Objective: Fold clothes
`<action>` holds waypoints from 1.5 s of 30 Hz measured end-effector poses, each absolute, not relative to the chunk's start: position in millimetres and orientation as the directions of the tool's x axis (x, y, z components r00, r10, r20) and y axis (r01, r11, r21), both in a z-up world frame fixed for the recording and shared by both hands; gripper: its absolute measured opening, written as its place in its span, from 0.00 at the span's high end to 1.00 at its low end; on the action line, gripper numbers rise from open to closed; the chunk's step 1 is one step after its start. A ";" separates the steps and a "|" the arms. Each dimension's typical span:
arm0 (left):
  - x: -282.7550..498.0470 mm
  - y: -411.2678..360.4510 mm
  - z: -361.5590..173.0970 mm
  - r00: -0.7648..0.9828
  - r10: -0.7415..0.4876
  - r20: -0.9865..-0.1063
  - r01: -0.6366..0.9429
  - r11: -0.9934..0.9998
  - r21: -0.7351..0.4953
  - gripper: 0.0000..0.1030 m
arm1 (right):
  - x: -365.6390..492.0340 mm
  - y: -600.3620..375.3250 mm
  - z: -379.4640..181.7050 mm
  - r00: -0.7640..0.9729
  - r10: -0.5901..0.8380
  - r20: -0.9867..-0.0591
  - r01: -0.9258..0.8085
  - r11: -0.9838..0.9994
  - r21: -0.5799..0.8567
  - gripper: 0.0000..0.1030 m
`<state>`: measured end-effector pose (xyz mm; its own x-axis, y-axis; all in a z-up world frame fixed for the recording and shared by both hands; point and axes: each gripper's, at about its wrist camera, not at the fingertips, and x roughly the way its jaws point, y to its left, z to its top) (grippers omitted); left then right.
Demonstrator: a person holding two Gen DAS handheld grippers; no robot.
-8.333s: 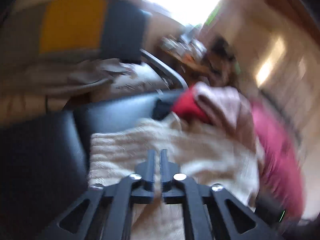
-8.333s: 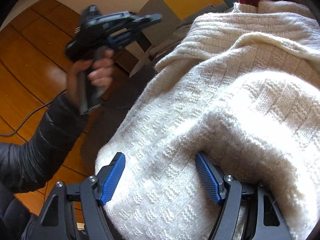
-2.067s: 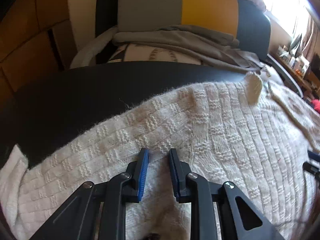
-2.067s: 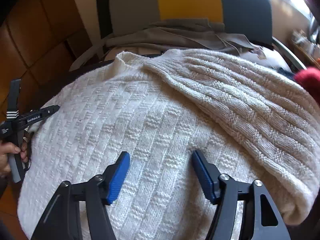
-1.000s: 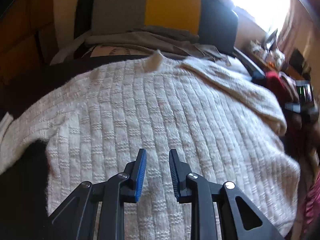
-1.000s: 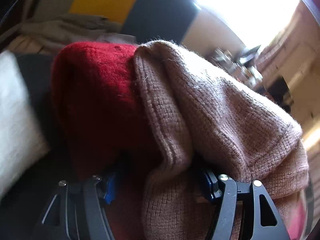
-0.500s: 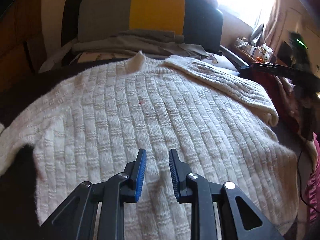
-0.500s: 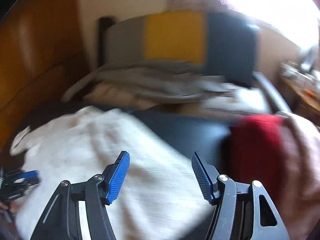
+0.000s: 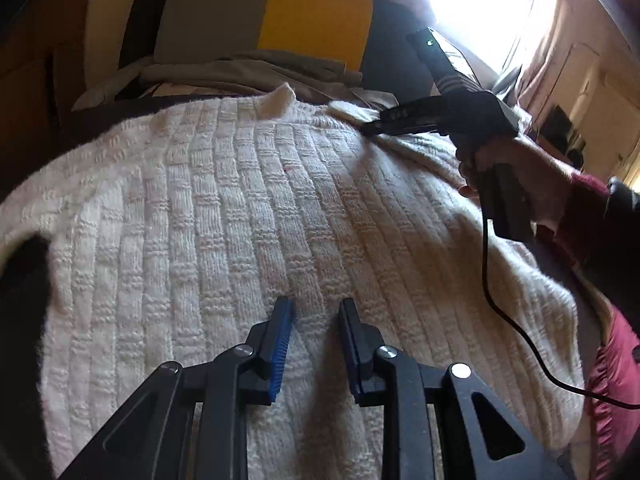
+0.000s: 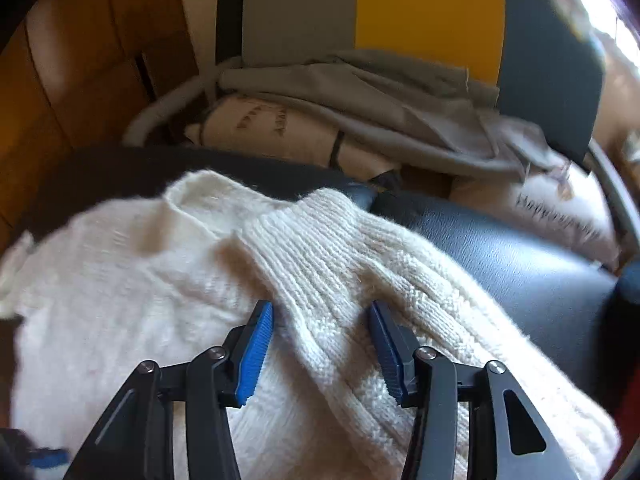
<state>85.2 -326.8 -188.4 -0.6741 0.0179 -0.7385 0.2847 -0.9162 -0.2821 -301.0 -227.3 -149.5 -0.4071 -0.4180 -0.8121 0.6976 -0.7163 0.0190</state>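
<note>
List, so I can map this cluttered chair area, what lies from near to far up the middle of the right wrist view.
Right tongs → white knit sweater sleeve → black leather seat → grey garment → grey-and-yellow chair back.

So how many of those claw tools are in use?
2. The left gripper hovers open over the white sweater; the right gripper, jaws just closing, pinches its sleeve.

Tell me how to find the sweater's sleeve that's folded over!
Find the chair with the grey, yellow and dark back. In front of it a white knit sweater lies spread out. The sleeve is the ribbed band folded across its top, between the right gripper fingers.
</note>
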 end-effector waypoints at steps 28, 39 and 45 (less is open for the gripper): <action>81.7 -319.4 -184.0 -0.641 -0.028 -0.767 0.312 -0.922 -0.228 0.77 | -211.3 170.1 -91.2 -0.713 -0.257 -0.652 0.074 -0.953 0.295 0.98; 63.4 -245.2 -160.4 -0.657 0.025 -0.753 0.117 -0.984 -0.136 0.77 | -211.8 207.5 -154.4 -0.644 -0.470 -0.604 -0.061 -0.755 0.653 0.27; 63.7 -236.3 -178.3 -0.647 0.052 -0.761 0.079 -0.988 -0.135 0.76 | -252.5 163.2 -159.0 -0.676 -0.309 -0.669 -0.038 -0.892 0.451 0.27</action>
<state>63.7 -236.3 -178.3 -0.6472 0.0517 -0.7605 0.0793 -0.9877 -0.1346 -252.5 163.2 -159.0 -0.6762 -0.3094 -0.6686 -0.0379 -0.8918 0.4509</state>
